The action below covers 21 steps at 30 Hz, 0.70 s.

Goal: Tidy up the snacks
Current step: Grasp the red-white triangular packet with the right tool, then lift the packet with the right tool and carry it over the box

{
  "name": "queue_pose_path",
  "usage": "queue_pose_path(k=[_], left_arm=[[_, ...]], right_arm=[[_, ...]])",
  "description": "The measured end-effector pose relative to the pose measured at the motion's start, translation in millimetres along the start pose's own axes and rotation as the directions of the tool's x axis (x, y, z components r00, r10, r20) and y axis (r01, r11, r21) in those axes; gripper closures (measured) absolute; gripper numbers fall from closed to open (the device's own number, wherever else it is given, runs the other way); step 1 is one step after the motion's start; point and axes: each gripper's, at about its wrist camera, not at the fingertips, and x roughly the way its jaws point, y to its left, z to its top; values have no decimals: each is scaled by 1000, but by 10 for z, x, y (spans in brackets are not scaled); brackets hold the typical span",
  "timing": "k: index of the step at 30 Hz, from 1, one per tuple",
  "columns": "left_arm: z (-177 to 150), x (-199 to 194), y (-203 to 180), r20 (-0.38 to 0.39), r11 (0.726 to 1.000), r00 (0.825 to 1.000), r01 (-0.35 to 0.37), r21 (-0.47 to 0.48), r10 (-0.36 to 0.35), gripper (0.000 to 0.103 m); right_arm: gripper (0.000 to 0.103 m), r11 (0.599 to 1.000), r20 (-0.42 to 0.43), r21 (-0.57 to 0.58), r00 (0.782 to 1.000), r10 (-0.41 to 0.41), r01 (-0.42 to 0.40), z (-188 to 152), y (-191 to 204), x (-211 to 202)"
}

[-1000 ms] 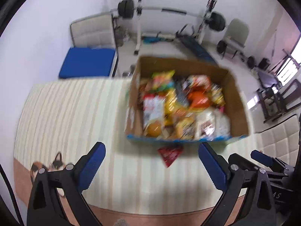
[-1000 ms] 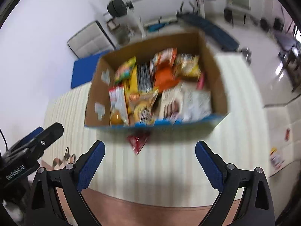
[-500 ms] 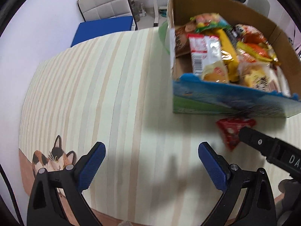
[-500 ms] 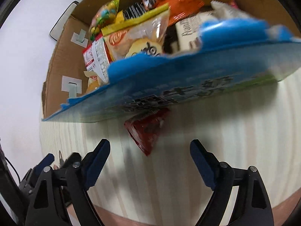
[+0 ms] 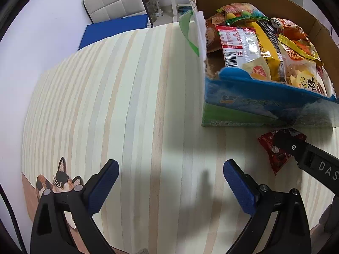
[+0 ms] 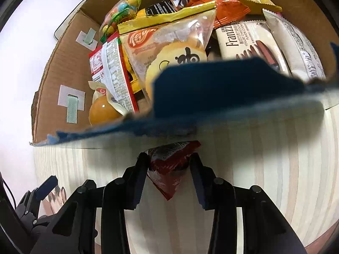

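Red snack packet (image 6: 169,169) pinched between closing right hand-held gripper (image 6: 169,165) on tabltop beside snack box (image 5: 254,110). Left hand-held gripper (image 5: 169,182) wide open, empty. Could slip: slick crinkly wrapper, shallow hold.

A cream tabletop (image 5: 131,97) with pale beige and grey stripes bears a calico cat picture (image 5: 61,180) at its near edge; beyond it stand a blue mat (image 5: 114,29) and a white quilted chair (image 5: 114,6)

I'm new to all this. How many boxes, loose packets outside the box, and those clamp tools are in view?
cardboard box: 1
red packet, loose on the table: 1
grippers: 2 (left gripper, open over bare cloth; right gripper, jaws just closed onto the red packet)
Total: 4
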Motion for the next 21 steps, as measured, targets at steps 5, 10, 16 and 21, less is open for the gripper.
queue_pose_path(k=[5, 10, 16, 21], left_arm=[[-24, -99, -24, 2, 1000, 1000, 8, 0, -8, 2], [-81, -266, -52, 9, 1000, 1000, 29, -9, -29, 2], [-182, -584, -164, 9, 997, 997, 77, -25, -77, 2], [-229, -1000, -313, 30, 993, 993, 119, -24, -118, 2]], right_arm=[[61, 1000, 2, 8, 1000, 9, -10, -37, -73, -125], [61, 1000, 6, 6, 1000, 20, -20, -97, -131, -297], [61, 999, 29, -2, 998, 48, -48, -314, -253, -740], [61, 997, 72, -17, 994, 77, -76, -409, -377, -1308]])
